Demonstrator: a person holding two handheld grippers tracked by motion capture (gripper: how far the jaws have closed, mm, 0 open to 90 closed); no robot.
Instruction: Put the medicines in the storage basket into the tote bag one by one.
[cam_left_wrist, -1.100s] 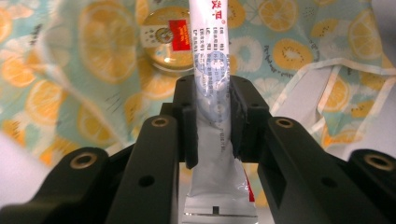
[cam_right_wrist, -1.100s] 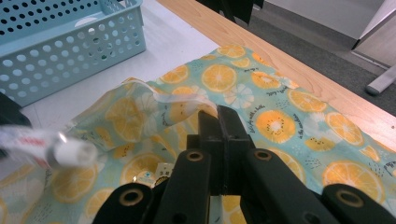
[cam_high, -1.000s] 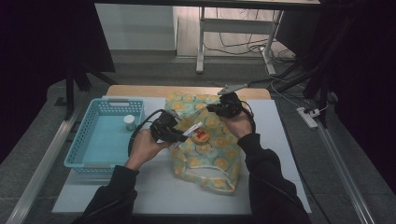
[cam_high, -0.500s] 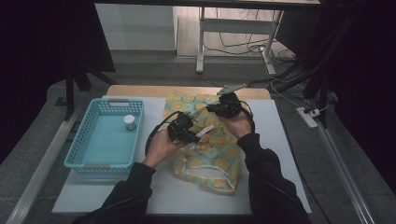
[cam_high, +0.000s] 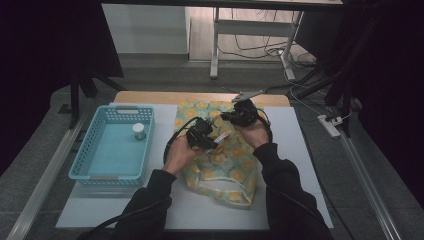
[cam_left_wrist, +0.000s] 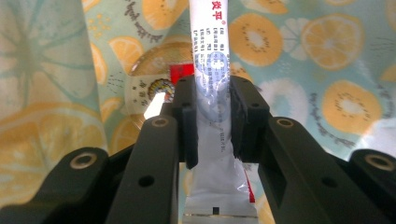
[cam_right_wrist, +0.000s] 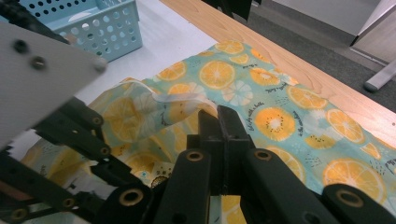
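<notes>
Up close, white tube between left hand-held gripper pads.

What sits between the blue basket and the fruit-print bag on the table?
Nothing: the high view shows a bare strip of white tabletop between the blue basket and the fruit-print bag.

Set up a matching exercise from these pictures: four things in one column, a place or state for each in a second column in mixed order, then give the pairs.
Things
1. white printed tube
2. small white-capped jar
3. fruit-print cloth bag
4. light blue perforated plastic basket

Places or states
A. standing inside the basket
B. an edge pinched by the right gripper
C. clamped between the jaws of the left gripper
D. on the white table mat, left of the bag

Pairs: 1-C, 2-A, 3-B, 4-D
</notes>
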